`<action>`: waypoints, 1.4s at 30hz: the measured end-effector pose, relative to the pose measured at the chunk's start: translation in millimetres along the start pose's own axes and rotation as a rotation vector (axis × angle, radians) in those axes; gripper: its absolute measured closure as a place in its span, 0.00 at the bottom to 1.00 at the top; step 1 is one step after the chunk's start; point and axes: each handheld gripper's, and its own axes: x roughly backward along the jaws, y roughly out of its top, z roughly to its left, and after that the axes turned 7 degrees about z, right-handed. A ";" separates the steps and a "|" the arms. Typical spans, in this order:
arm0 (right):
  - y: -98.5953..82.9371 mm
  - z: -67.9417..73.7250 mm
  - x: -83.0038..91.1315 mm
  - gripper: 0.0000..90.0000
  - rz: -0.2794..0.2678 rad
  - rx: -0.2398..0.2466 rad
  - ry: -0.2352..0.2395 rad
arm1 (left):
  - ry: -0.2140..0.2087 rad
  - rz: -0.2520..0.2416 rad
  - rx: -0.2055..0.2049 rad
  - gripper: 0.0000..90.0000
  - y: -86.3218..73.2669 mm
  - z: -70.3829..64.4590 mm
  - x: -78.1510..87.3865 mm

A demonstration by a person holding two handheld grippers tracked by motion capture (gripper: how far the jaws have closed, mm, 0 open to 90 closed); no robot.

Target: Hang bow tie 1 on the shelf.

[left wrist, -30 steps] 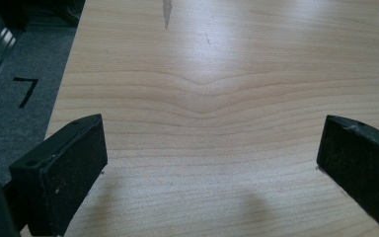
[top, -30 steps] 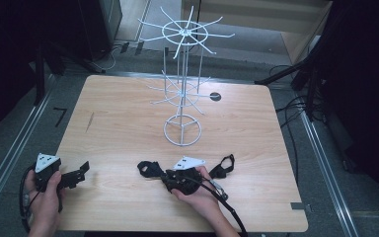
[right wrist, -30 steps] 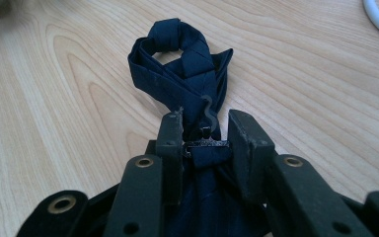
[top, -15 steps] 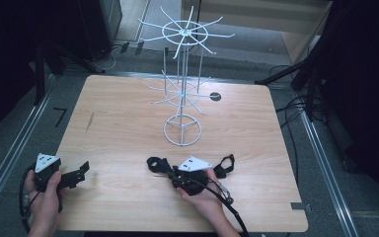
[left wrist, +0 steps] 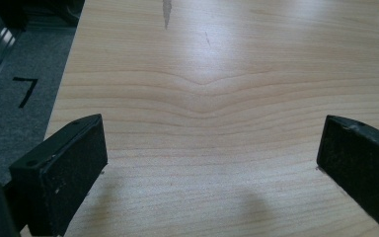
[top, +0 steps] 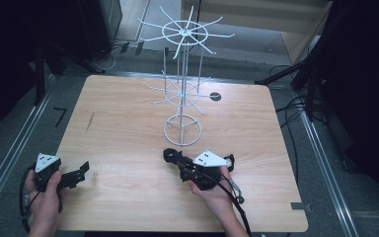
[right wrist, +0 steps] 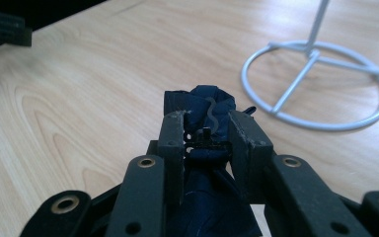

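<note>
Two risks stand out. First, the right gripper (right wrist: 206, 129) holds a dark blue folded umbrella (right wrist: 208, 106) near one end, so most of the bundle hangs unsupported behind the jaws; a quick swing toward the white wire rack (top: 181, 89) could let the slack fabric twist or slide out of the pinch. Second, the rack looks light and stands on a narrow ring base (right wrist: 318, 84), so a nudge from the gripper or the umbrella could shove or tip it, and the thin hooks could snag on the cloth.

In the right gripper view the jaws are closed nearly together on the umbrella, one on each side of it, with the blue fabric bulging just past their tips and the rest running back beneath the gripper toward the hand. A small pale curl, possibly a loop or strap, sits on the fabric between the jaw tips, though the view is too soft to be sure what it is. The umbrella is near the table's front edge, close to the ring base but not touching it.

The left gripper (top: 61, 173) rests low over the wooden table (top: 128, 128) at its front left corner, well apart from the rack, its jaws spread wide with nothing but bare wood between them.
</note>
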 end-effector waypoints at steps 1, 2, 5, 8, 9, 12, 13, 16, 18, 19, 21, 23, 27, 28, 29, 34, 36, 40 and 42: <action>0.9 -1.0 2.6 0.78 -0.010 -0.001 -0.006 | 0.000 0.000 0.000 0.00 0.0 0.0 0.1; 1.9 -1.9 5.0 0.78 -0.022 -0.003 -0.012 | 0.000 0.000 0.000 0.00 0.0 0.0 0.1; 4.1 -6.5 12.5 0.78 -0.054 -0.010 -0.033 | 0.001 -0.001 -0.001 0.00 -0.1 -0.1 0.2; 6.2 -10.8 19.9 0.78 -0.081 -0.018 -0.055 | 0.000 -0.001 0.000 0.00 -0.1 -0.1 0.2; 7.1 -12.1 22.4 0.78 -0.090 -0.024 -0.060 | 0.000 -0.001 0.000 0.00 -0.1 -0.1 0.2; 9.7 -16.2 29.6 0.78 -0.121 -0.029 -0.080 | -0.001 0.000 0.000 0.00 0.0 0.0 0.1; 9.7 -16.2 29.6 0.78 -0.121 -0.029 -0.080 | -0.001 0.000 0.000 0.00 0.0 0.0 0.1; 12.0 -20.4 36.9 0.78 -0.148 -0.042 -0.100 | -0.001 -0.002 0.001 0.00 -0.1 0.0 -0.1; 13.0 -22.1 40.7 0.78 -0.162 -0.047 -0.111 | -0.001 -0.003 0.000 0.00 -0.1 0.0 -0.1; 13.7 -22.9 42.6 0.78 -0.169 -0.049 -0.116 | -0.002 -0.004 0.000 0.00 -0.1 0.0 -0.1; 14.9 -24.4 46.5 0.78 -0.184 -0.045 -0.126 | -0.001 -0.002 0.000 0.00 -0.1 0.0 0.0; 15.8 -25.2 50.1 0.78 -0.192 -0.051 -0.136 | -0.002 -0.001 -0.001 0.00 0.0 0.0 0.2; 17.5 -28.2 56.1 0.78 -0.214 -0.055 -0.150 | -0.001 0.000 -0.002 0.00 -0.1 0.0 0.3; 17.8 -29.0 57.4 0.78 -0.218 -0.057 -0.153 | -0.001 0.000 -0.001 0.00 -0.1 -0.1 0.3; 18.4 -31.7 61.4 0.78 -0.230 -0.061 -0.164 | -0.002 0.000 -0.002 0.00 -0.1 -0.1 0.3; 19.2 -37.8 69.4 0.79 -0.251 -0.077 -0.184 | -0.003 -0.003 0.000 0.00 -0.1 0.1 -0.1; 19.9 -40.3 72.7 0.79 -0.261 -0.080 -0.193 | -0.002 -0.003 -0.001 0.00 -0.1 0.1 -0.1; 21.8 -42.3 77.3 0.79 -0.269 -0.091 -0.202 | -0.002 0.000 -0.001 0.00 0.0 0.3 -0.2; 23.1 -43.2 79.3 0.79 -0.272 -0.095 -0.203 | -0.002 0.002 -0.003 0.00 0.1 0.2 0.0</action>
